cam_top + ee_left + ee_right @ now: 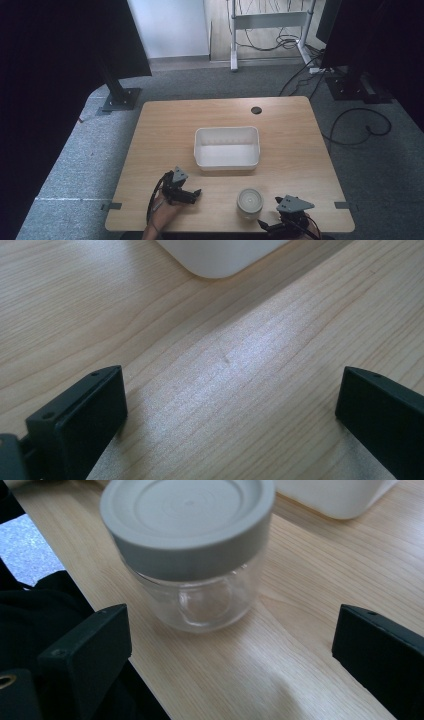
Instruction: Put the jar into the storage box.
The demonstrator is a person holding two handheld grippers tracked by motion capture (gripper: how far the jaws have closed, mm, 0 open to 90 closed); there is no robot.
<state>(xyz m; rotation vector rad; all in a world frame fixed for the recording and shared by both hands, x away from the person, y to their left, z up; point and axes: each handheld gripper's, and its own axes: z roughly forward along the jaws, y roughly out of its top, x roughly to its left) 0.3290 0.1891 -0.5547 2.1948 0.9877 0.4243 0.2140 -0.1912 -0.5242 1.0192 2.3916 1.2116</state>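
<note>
At lower right of the high view, right tool (267, 226) spread wide, grasping nothing; jar (250, 202) with grey lid upright just ahead of it, near the desk (165, 125) front edge. Lower left, left tool (196, 194) also spread, over bare wood. White tub (227, 148) mid-frame.

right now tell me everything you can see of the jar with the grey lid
The jar is a squat, round, clear container that looks like glass, empty as far as can be seen. A wide, flat grey lid with faint concentric rings is on it. It stands upright on the wooden table near the front edge, apart from the white bin. The right hand-held gripper, jaws apart, faces it without touching.
</note>
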